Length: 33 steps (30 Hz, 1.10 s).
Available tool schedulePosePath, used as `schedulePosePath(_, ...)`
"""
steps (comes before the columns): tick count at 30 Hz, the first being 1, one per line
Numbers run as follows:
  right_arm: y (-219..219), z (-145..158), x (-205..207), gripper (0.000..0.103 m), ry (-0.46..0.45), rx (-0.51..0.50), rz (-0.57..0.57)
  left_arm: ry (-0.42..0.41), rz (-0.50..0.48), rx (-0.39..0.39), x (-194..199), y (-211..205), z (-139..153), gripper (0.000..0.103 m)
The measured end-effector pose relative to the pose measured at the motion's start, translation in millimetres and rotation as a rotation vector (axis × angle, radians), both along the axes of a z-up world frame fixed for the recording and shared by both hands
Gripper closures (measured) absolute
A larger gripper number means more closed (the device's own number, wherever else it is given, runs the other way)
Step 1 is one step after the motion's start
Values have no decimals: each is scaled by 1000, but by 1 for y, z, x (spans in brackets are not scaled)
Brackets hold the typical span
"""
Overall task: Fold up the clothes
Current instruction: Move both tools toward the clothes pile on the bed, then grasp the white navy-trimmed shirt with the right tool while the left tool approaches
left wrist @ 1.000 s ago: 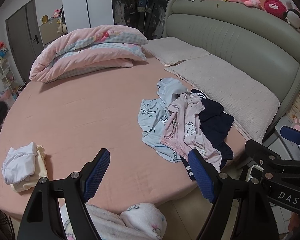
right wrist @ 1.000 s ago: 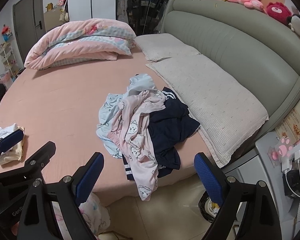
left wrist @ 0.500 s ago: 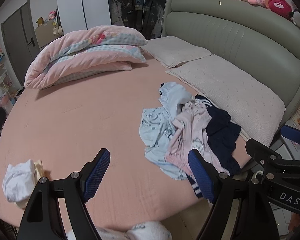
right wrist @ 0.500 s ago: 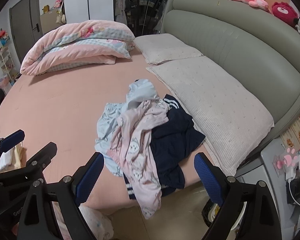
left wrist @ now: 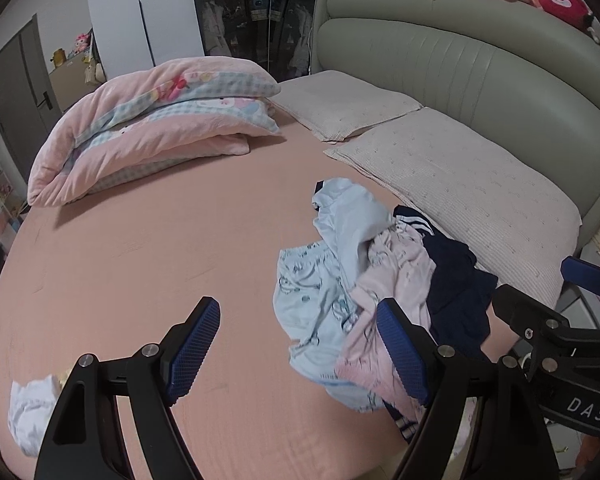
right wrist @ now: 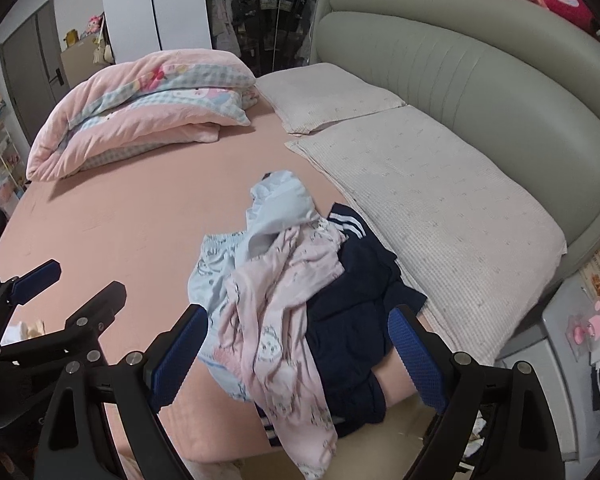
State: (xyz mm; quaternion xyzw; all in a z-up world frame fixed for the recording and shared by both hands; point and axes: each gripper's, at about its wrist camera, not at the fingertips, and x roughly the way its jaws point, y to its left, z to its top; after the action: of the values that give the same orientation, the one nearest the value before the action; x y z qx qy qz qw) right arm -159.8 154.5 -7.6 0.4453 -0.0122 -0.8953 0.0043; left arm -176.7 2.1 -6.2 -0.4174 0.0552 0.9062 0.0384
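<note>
The left tongs [left wrist: 300, 346] stood wide open with nothing between their blue ribbed pads, held above the near part of the round bed [left wrist: 140, 264]. The right tongs [right wrist: 300, 354] gaped open too, empty, poised over the bed's near edge. The heap of clothes [right wrist: 288, 292] lay straight ahead of the right tongs, its near end falling between their two pads and spilling over the bed's rim; from the left tongs it sat ahead and to the right, partly behind the right-hand pad. Within the heap a pale blue printed garment [left wrist: 312, 300] lay on the side toward the left tongs, crumpled and thin, with a plain light blue piece [right wrist: 280, 204] bunched at the far end. A pink garment [right wrist: 284, 320] printed with little cartoon figures draped limply down the middle and hung off the edge. A dark navy piece [right wrist: 356, 312] with white stripes at its hem lay on the far right side, touching the nearer of two flat, textured beige pillows [right wrist: 428, 216]. Far to the left of the left tongs, near the bed's edge, sat a small white and cream bundle [left wrist: 30, 408]. Beyond the tongs, well apart from the heap, a thick pink quilt [left wrist: 148, 128] with checked panels lay folded against the far side, and the padded grey-green headboard [left wrist: 480, 68] curved behind the pillows
</note>
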Motion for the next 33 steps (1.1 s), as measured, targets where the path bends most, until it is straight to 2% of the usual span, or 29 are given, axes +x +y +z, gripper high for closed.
schedulePosePath(8,-3,-4,-29,11,-5,7,4,-24,-9,36,-39,1,-8,23)
schedulePosePath(23,1,-10,-66,11,-35,16,6,-28,-10,137,-86,7,-19,23)
schedulePosePath(29,7,-22,-81,11,-75,30,-15,-2,-10,250,-111,3,-33,23)
schedulePosePath(33,11,-32,-87,11,-96,54,-26,6,-14,267,-119,3,-48,23)
